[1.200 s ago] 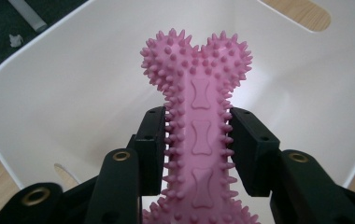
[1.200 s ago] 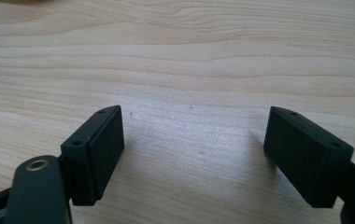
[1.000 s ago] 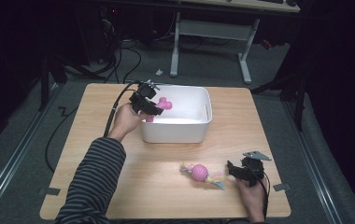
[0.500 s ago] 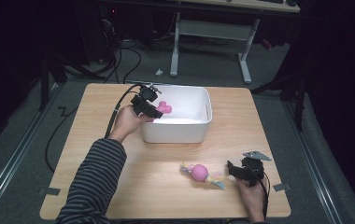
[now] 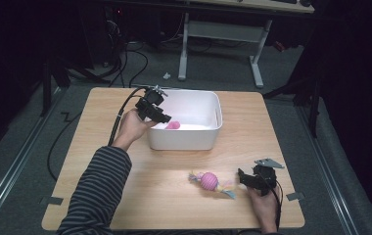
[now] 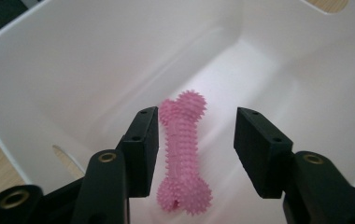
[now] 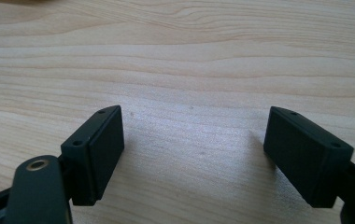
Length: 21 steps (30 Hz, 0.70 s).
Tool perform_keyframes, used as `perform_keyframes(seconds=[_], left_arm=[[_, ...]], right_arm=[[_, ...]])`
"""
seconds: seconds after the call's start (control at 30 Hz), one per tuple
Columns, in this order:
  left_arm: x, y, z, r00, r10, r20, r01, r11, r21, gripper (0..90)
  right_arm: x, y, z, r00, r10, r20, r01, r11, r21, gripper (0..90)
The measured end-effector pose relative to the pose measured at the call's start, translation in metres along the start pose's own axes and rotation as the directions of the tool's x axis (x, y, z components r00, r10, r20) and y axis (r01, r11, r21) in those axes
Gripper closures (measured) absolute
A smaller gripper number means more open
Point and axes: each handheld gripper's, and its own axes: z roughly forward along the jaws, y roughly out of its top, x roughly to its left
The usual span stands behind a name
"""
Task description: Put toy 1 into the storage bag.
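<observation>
— Where was the left tool (image 5: 163, 117) at that moment?

— Over the left end of the white bin (image 5: 208, 139), which stood toward the back of the wooden bench (image 5: 164, 191). The left hand (image 5: 131, 126) held it at the bin's rim, its cable trailing off the bench's left side.

— Was it gripping anything?

— No. Its jaws had just been opening. In the left gripper view the pink spiky bone toy (image 6: 183, 156) lay on the bin's floor between the two black jaws; the left one stood just beside or perhaps brushing the toy, the right one clearly apart from it. So the toy was released, resting in the bin (image 6: 73, 70). From the high view it showed as a pink patch (image 5: 173, 125) near the bin's left inside wall.

— And the right tool (image 5: 243, 177)?

— Low at the near right part of the bench, held in the right hand (image 5: 264, 205), jaws pointing left toward a second toy. In the right gripper view the jaws stood wide apart with nothing between them but bare wood (image 7: 189, 140). Released, holding nothing.

— What was that second toy?

— A pink ball toy (image 5: 210, 181) with pale, multicoloured tails at both ends, lying flat on the bench in front of the bin, just beside the right tool's tips but apart from them.

— Anything else worth noting?

— The left arm wore a striped sleeve (image 5: 93, 196). Beyond the bench a white-legged desk frame (image 5: 223, 29) stood on the dark floor.
</observation>
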Motion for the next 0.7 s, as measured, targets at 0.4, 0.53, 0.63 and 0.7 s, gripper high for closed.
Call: perform_keyframes(seconds=[0.4,0.53,0.63,0.7], left_arm=[[-0.001,-0.012,-0.048,0.9991,-0.033,-0.029,0.028,0.9886,-0.148,39.1],[0.0,-0.021,-0.061,0.9982,-0.042,-0.042,0.034,0.9827,-0.182,38.0],[0.0,-0.028,-0.069,0.9976,-0.05,-0.047,0.04,0.9791,-0.2,38.0],[0.0,-0.032,-0.073,0.9973,-0.058,-0.045,0.048,0.979,-0.198,37.8]], right_arm=[[0.0,0.0,0.0,1.0,-0.003,-0.001,0.003,1.0,0.001,20.4],[0.0,0.0,0.0,1.0,-0.001,-0.001,0.001,1.0,0.002,20.4],[0.0,0.0,0.0,1.0,-0.001,-0.001,0.001,1.0,0.002,20.4],[0.0,0.0,0.0,1.0,-0.001,-0.001,0.001,1.0,0.001,20.4]])
